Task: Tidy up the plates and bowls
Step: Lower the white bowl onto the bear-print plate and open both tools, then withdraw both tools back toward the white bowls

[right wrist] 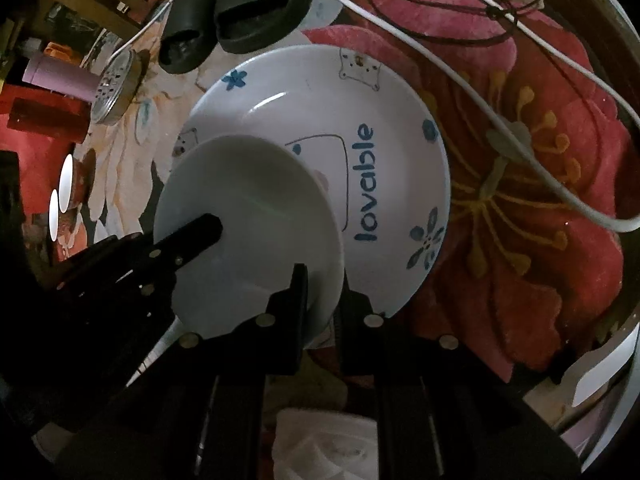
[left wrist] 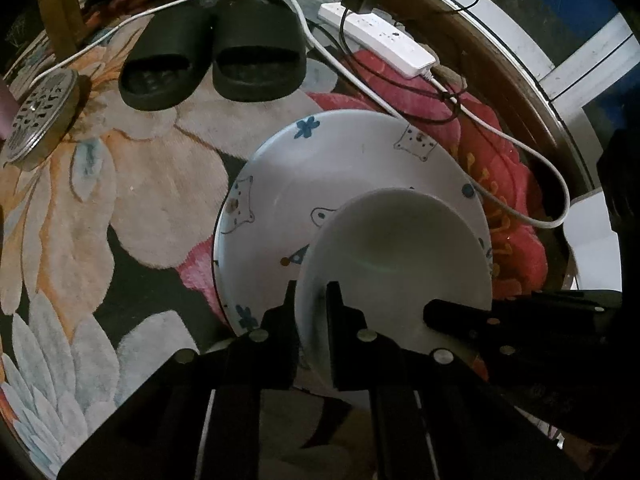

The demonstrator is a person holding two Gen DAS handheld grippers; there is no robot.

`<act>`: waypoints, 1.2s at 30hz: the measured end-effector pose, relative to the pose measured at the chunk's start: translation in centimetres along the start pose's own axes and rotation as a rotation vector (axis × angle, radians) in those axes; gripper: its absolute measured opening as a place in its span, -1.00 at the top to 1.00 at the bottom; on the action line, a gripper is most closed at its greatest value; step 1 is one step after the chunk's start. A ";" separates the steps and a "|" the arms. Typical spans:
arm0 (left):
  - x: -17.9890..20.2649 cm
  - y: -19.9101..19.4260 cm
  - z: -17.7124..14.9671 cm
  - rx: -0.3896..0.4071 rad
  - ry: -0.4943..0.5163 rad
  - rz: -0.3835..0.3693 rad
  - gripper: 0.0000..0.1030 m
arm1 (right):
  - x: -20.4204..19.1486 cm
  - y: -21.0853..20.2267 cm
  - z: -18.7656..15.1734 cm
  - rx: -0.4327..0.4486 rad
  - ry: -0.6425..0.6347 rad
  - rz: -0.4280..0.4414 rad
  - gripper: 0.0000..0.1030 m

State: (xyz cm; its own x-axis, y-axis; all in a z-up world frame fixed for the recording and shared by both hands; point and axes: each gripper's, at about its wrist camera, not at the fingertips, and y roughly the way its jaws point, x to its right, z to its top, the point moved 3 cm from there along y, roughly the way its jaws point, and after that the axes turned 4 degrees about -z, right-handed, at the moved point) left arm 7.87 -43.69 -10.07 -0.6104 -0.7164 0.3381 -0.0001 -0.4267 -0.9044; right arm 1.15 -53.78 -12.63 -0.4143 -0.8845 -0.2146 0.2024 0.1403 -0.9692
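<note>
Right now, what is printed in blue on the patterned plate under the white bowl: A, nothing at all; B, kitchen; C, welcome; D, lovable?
D: in the right wrist view the patterned plate shows "lovable" in blue letters beside the white bowl.

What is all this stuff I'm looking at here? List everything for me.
plain bowl: one, white, held by both grippers over the plate
plate: one, white with blue flowers and "lovable", on the rug
rug: one, floral, red, cream and black
slippers: two, black, beyond the plate
power strip: one, white, with cables
metal lid: one, silver, perforated, left
left gripper: black, shut on the bowl's rim
right gripper: black, shut on the opposite rim
</note>
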 end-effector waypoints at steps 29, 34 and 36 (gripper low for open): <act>-5.5 -12.4 -3.6 0.130 -0.073 0.055 -0.98 | -5.5 -8.1 -1.0 0.185 -0.155 -0.130 -0.96; -5.7 -14.3 -4.5 0.166 -0.076 0.042 -0.98 | -6.7 -9.4 -1.9 0.200 -0.202 -0.157 -0.97; -5.9 -14.7 -4.8 0.181 -0.095 0.027 -0.98 | -6.7 -9.5 -2.2 0.192 -0.195 -0.158 -0.97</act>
State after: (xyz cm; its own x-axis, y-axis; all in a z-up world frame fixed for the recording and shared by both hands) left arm 7.67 -30.52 0.01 -0.5305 -0.7744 0.3447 0.1628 -0.4922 -0.8551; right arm 0.03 -48.15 -2.26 -0.2793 -0.9600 -0.0179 0.3211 -0.0758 -0.9440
